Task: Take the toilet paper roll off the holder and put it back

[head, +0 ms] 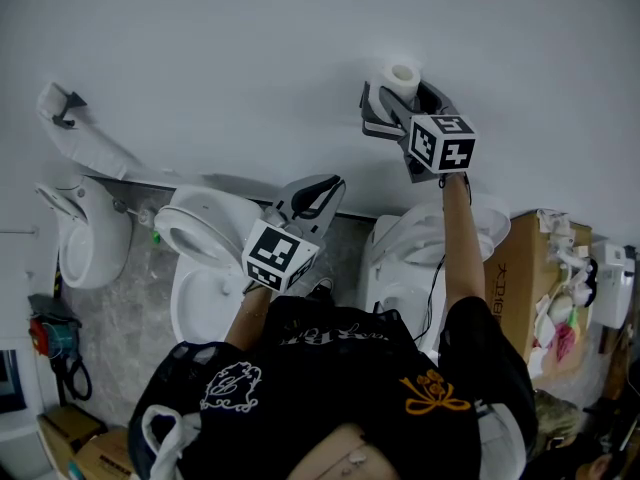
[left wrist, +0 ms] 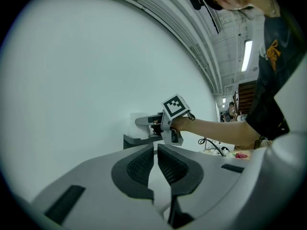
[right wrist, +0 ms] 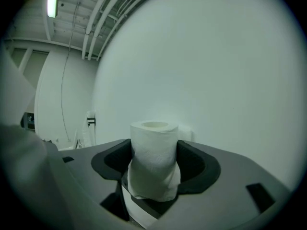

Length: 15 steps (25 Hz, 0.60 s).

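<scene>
Right gripper view: right gripper [right wrist: 154, 158] clasps toilet paper roll [right wrist: 154, 140], jaws wide; left gripper [left wrist: 156, 151] closed, empty.

White toilet paper roll [right wrist: 153, 162] — upright, clamped in right gripper [right wrist: 154, 150].

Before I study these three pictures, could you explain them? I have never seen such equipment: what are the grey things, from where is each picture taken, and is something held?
No robot: a person holds a grey two-jaw hand-held gripper in each hand. The head view looks down from the person's head; each other picture comes from a camera on one of them. The right hand-held gripper has its jaws against both sides of a white toilet paper roll at the white wall. The left hand-held gripper is shut and empty. Below stand white toilets and a brown cardboard box.
</scene>
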Available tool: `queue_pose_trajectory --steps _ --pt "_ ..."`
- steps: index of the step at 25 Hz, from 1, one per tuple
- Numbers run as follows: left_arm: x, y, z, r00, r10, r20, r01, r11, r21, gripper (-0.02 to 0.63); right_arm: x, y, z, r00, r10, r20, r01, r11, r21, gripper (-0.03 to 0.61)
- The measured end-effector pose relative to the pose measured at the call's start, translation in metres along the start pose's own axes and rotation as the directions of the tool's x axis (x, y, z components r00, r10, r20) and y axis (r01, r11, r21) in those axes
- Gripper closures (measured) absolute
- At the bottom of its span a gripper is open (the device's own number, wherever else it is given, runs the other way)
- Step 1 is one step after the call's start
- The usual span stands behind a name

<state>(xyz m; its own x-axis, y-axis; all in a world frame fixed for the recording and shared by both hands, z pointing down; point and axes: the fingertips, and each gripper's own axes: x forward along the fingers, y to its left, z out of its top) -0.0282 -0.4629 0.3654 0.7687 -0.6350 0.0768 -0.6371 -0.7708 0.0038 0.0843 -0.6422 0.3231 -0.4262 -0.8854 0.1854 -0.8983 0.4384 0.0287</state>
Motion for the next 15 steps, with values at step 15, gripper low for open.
queue_pose_trajectory --steps 15 --pt "-0.007 -0.027 -0.004 1.000 0.005 -0.013 -0.005 1.000 -0.012 0.577 -0.077 0.022 0.034 0.991 0.014 0.130 -0.009 0.999 -0.038 0.276"
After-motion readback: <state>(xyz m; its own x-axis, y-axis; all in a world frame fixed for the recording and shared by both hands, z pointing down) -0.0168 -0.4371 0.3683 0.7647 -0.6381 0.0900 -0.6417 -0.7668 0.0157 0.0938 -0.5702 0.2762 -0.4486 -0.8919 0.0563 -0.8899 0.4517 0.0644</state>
